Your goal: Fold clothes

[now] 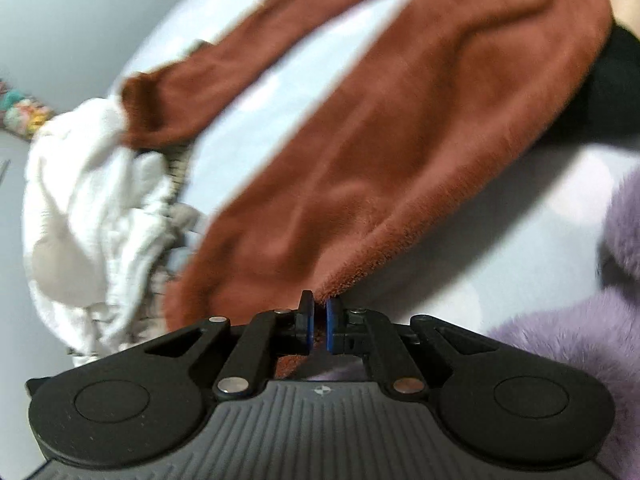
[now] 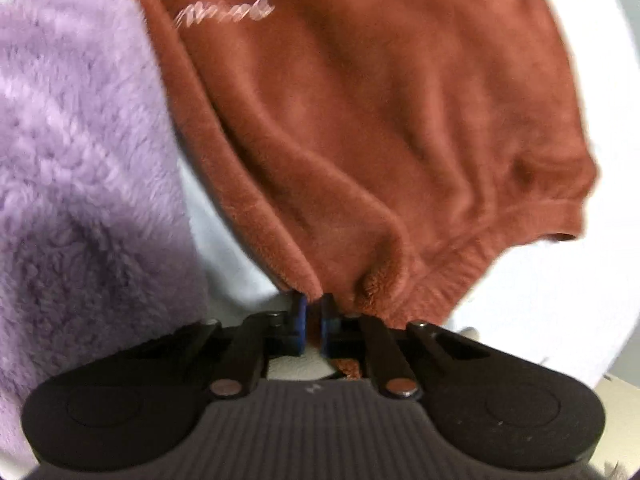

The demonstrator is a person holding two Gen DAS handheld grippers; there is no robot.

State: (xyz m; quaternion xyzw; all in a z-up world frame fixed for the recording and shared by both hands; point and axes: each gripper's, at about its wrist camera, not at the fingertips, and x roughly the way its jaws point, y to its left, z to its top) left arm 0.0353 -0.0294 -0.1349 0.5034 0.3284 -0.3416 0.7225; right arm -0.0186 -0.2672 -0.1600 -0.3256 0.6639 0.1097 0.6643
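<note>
A heap of white clothing (image 1: 88,208) lies crumpled at the far left of a pale surface (image 1: 500,216), the cuff of a rust-brown fleece sweater (image 1: 400,152) resting against it. The sweater stretches across the middle of the left wrist view, one long sleeve angled away from the body, with no fold visible in it. The left gripper (image 1: 319,312) pinches an edge of the sweater, its blue pads closed to a narrow slit on the fabric. A fuzzy lilac sleeve (image 1: 592,344), apparently the operator's own, fills the right of that view. In the right wrist view the same lilac fleece sits at left, beside the sweater, whose front carries a blurred pale script mark (image 2: 224,12). The right gripper (image 2: 314,312) is likewise clamped on the sweater near its ribbed hem (image 2: 460,280), fabric bunched between the pads. Judging by the spread sleeve and the untouched white heap, the folding appears to be at an early stage: the sweater is held at two points, and the other clothes wait.
</note>
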